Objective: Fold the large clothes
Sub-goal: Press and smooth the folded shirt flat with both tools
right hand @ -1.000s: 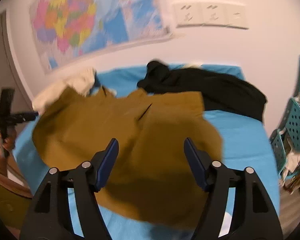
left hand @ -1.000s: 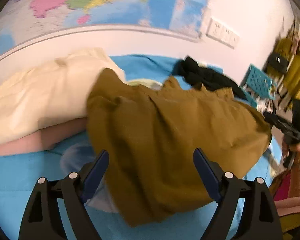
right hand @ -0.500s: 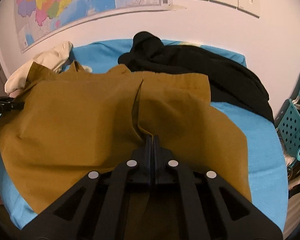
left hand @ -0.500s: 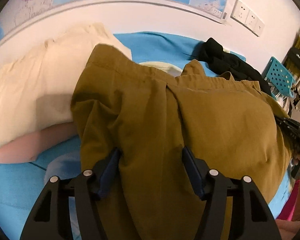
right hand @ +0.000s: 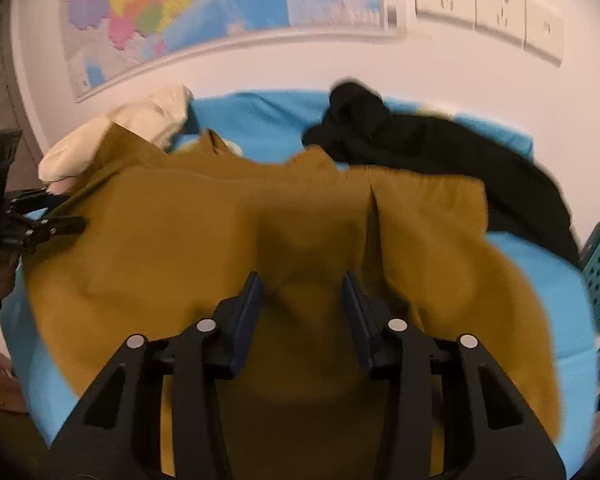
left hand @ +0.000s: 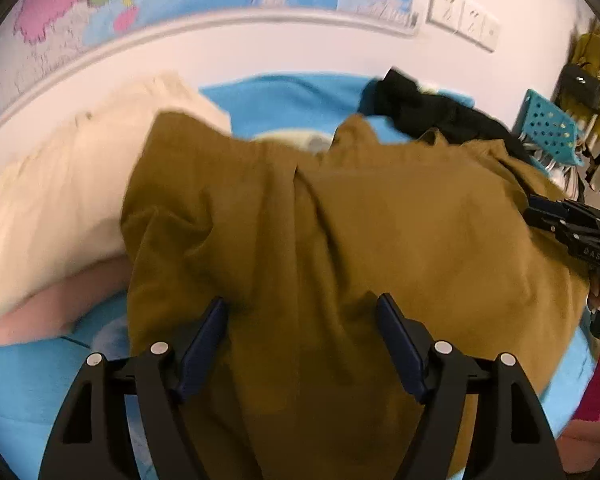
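Note:
A large mustard-brown garment (left hand: 380, 240) lies spread over the blue bed (left hand: 284, 92); it also fills the right wrist view (right hand: 204, 232). My left gripper (left hand: 302, 320) is open, its blue pads resting on the garment's near edge with cloth between the fingers. My right gripper (right hand: 302, 292) is open, jaws a smaller way apart, over the garment's near side. Each gripper shows at the edge of the other's view: the right one (left hand: 568, 228), the left one (right hand: 40, 220).
A cream garment (left hand: 60, 200) over a pink one (left hand: 60, 312) lies at the bed's left. A black garment (right hand: 440, 148) lies at the back right. A teal perforated basket (left hand: 548, 128) stands beside the bed. A wall map (right hand: 220, 12) and sockets (right hand: 484, 4) are behind.
Half a second ago my right gripper was shut on a fold of the brown garment; now it is open. The left gripper's jaws have spread wider. Both have pulled back a little.

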The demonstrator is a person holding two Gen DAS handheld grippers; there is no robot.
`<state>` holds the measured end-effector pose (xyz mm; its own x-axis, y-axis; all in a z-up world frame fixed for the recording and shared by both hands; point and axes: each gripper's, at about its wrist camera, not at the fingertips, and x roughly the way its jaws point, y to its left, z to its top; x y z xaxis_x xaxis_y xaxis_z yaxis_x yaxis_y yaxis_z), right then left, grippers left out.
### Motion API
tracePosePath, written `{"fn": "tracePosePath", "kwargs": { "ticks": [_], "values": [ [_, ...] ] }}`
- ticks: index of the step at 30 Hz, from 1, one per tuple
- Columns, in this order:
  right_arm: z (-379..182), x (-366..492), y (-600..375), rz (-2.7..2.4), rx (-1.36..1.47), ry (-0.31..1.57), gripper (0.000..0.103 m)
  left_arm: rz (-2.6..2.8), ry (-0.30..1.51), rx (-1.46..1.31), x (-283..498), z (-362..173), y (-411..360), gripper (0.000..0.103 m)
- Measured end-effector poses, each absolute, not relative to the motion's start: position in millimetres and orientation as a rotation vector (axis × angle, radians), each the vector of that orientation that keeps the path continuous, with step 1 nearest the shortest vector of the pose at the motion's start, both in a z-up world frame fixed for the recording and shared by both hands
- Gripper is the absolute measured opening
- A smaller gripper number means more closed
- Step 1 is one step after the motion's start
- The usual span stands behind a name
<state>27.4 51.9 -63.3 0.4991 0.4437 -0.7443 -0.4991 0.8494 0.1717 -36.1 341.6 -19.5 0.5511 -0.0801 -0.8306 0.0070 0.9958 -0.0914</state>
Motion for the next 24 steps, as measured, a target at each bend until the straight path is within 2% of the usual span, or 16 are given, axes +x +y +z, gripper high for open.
{"fn": "tracePosePath", "kwargs": {
  "ticks": [9,15,21,24],
  "values": [
    [-45.7,18.5,47.6,0.538,-0.031,0.841,0.041,-0.028,0.962,-0.071,-45.7,-11.8,335.8,0.075],
    [-22.4,-8.6,62.0,0.663,-0.025,0.767,0.049,-0.037,0.928,-0.044,-55.7,-3.6,329.0,0.078],
    [-55.2,-1.1,94.1,0.68,-0.107,0.861,0.048,-0.046,0.919,-0.062,-60.7,-4.7,333.6,0.082],
    [-70.5,9.9,91.5,0.659,-0.052,0.888,0.047,-0.027,0.95,-0.077,-57.2,-17.1,341.7,0.083]
  ]
}}
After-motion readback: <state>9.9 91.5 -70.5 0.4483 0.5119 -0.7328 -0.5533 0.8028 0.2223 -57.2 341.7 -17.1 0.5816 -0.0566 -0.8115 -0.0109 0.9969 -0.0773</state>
